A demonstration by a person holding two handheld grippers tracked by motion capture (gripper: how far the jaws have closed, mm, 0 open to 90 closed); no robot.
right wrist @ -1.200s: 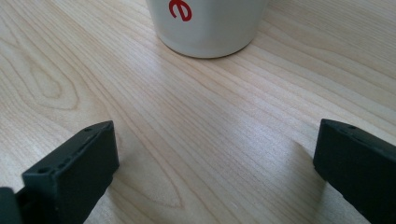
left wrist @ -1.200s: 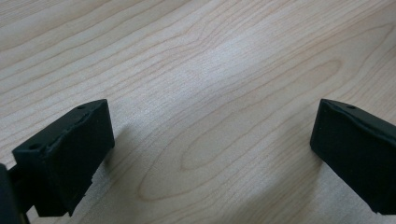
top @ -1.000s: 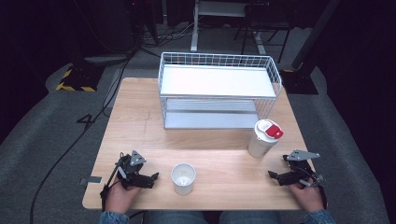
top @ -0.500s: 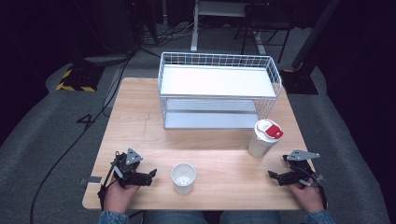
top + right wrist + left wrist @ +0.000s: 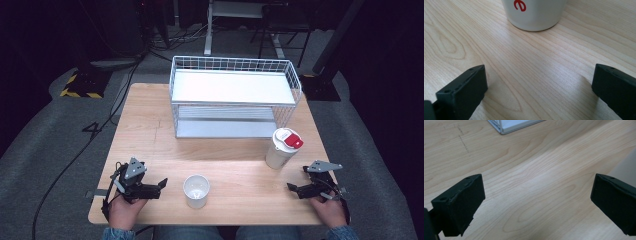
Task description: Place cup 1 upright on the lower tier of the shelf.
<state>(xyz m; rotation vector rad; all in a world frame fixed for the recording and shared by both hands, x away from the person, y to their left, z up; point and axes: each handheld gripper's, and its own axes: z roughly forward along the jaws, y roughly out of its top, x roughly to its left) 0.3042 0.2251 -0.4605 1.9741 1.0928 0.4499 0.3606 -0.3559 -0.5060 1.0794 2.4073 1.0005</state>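
Pale wooden table (image 5: 150, 125), both tools low near its front edge: left gripper (image 5: 159, 185) at 7 o'clock, jaws wide, empty, pointing at open white cup (image 5: 196, 190) just beside; right gripper (image 5: 295, 189) at 5 o'clock, equally wide, empty, near red-lidded cup (image 5: 282, 148).

Open white paper cup (image 5: 196, 190), upright and empty, near the front edge of the wooden table (image 5: 150, 145); taller white cup with a red-and-white lid (image 5: 282, 149), upright, red lettering on its wall, toward the right, just in front of the wire rack (image 5: 235, 97).
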